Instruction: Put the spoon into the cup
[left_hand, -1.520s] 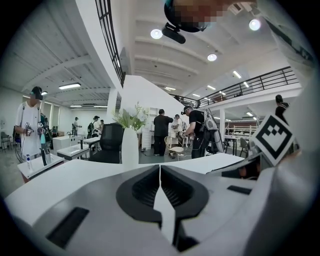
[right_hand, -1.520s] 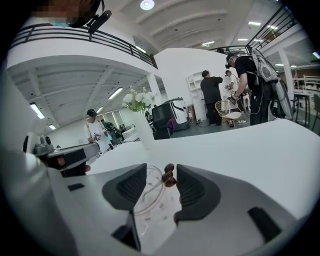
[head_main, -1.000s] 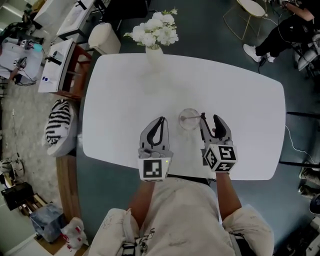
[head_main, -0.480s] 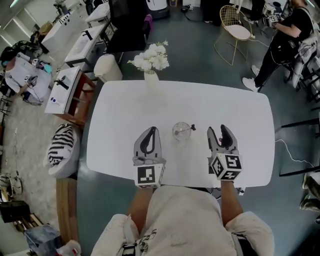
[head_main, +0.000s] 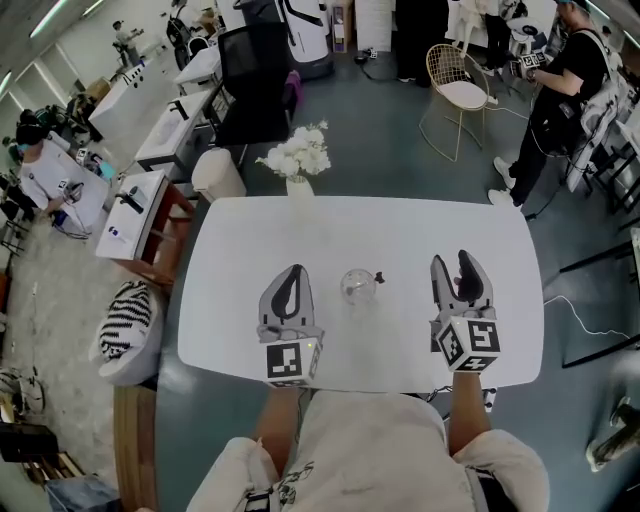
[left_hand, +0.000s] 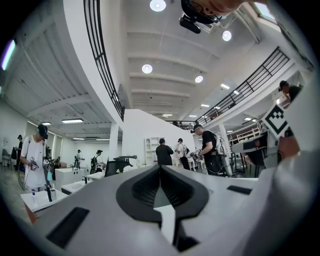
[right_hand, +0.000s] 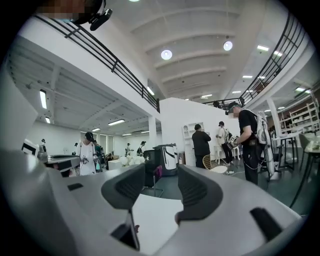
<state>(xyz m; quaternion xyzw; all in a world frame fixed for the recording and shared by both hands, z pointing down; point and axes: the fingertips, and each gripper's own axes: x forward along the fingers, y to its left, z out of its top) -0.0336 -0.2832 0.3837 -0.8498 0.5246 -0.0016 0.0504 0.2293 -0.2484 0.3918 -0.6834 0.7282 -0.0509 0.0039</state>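
Starting at the left, the left gripper (head_main: 291, 273) sits over the near part of the white table (head_main: 400, 220), its jaws pressed together with nothing between them. Just to its right, and apart from it, stands the clear cup (head_main: 357, 287), roughly midway between the two tools. The spoon (head_main: 377, 277) is in the cup: its dark handle tip pokes out over the right rim, so the long axis seems to run left to right, tilted up toward the right gripper, though it is too small to be sure. Further right, well clear of the cup, the right gripper (head_main: 452, 260) points away from the person, jaws spread and empty.
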